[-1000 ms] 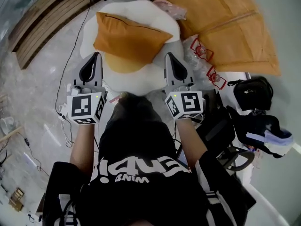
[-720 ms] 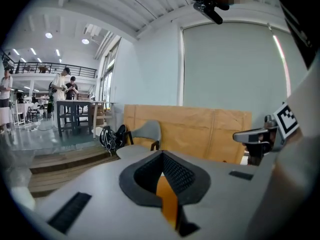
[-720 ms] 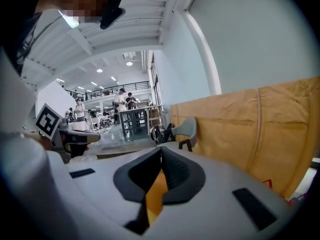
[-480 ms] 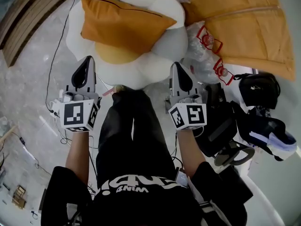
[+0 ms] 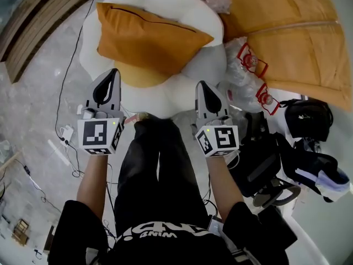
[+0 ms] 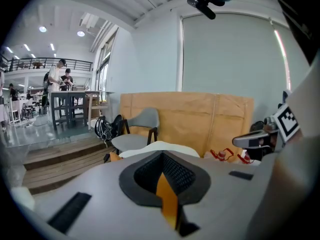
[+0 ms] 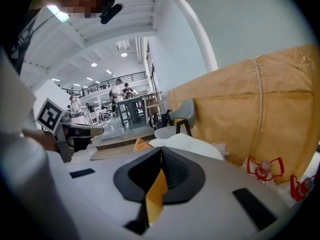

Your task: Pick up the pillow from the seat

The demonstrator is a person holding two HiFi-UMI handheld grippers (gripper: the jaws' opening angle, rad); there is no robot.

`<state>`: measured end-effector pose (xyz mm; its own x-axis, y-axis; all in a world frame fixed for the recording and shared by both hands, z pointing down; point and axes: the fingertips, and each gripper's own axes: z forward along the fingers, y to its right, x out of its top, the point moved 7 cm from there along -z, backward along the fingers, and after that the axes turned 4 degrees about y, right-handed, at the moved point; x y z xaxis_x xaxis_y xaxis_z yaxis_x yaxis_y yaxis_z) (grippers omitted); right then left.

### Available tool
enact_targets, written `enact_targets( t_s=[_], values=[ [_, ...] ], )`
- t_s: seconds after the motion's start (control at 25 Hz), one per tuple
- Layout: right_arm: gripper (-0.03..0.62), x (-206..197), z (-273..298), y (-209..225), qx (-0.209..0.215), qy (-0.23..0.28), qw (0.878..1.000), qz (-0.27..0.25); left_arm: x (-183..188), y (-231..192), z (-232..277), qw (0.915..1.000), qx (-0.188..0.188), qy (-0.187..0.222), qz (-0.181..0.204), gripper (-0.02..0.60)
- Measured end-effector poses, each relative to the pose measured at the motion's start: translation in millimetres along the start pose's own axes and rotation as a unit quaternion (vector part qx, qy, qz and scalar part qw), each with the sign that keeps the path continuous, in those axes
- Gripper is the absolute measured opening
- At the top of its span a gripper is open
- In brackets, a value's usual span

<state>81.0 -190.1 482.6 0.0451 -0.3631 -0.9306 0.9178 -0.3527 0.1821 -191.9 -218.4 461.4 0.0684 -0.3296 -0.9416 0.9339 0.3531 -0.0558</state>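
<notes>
An orange pillow [image 5: 146,37] lies tilted on a white, flower-shaped padded seat [image 5: 165,1]. My left gripper [image 5: 115,71] hangs over the seat's near left edge, short of the pillow, with its jaws shut and empty. My right gripper [image 5: 199,85] is level with it at the seat's near right edge, also shut and empty. In the left gripper view the shut jaws [image 6: 162,154] point over the seat [image 6: 165,147], and orange shows through the slit. The right gripper view shows the pillow's corner [image 7: 141,145] beyond its shut jaws [image 7: 161,149].
A large brown paper-wrapped slab [image 5: 292,32] stands right of the seat, with clear bottles with red handles [image 5: 251,59] at its foot. Black bags [image 5: 309,115] lie further right. Cables [image 5: 66,131] run over the floor at left, beside wooden steps [image 5: 33,32]. A grey chair [image 6: 137,129] stands behind.
Both grippers have come down side by side towards the seat's near edge, still shut. The pillow lies where it was on the seat.
</notes>
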Motion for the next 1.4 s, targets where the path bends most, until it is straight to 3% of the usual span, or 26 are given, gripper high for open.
enact_targets(
  t_s=[0.36, 0.64, 0.88, 1.16, 1.2, 1.24, 1.4],
  values=[
    [0.021, -67, 91, 49, -0.002, -0.040, 0.999, -0.021, -59, -39, 81, 0.9992, 0.007, -0.038, 0.007, 0.009],
    [0.021, -139, 148, 82, -0.026, -0.087, 0.996, 0.011, -111, -64, 152, 0.9978, 0.017, -0.062, -0.018, 0.009],
    [0.021, -158, 169, 91, -0.024, -0.097, 0.995, 0.024, -134, -93, 177, 0.9946, 0.050, -0.082, -0.040, 0.009],
    [0.032, -175, 172, 102, -0.027, -0.127, 0.991, 0.037, -152, -112, 192, 0.9904, 0.061, -0.115, -0.047, 0.018],
    [0.106, -179, 172, 103, -0.030, -0.134, 0.990, 0.043, -154, -113, 194, 0.9900, 0.062, -0.117, -0.048, 0.080],
    [0.220, -183, 174, 105, -0.034, -0.140, 0.988, 0.051, -156, -115, 197, 0.9894, 0.064, -0.120, -0.050, 0.145],
    [0.314, -198, 183, 112, -0.054, -0.149, 0.985, 0.074, -163, -126, 206, 0.9878, 0.095, -0.115, -0.045, 0.301]
  ],
)
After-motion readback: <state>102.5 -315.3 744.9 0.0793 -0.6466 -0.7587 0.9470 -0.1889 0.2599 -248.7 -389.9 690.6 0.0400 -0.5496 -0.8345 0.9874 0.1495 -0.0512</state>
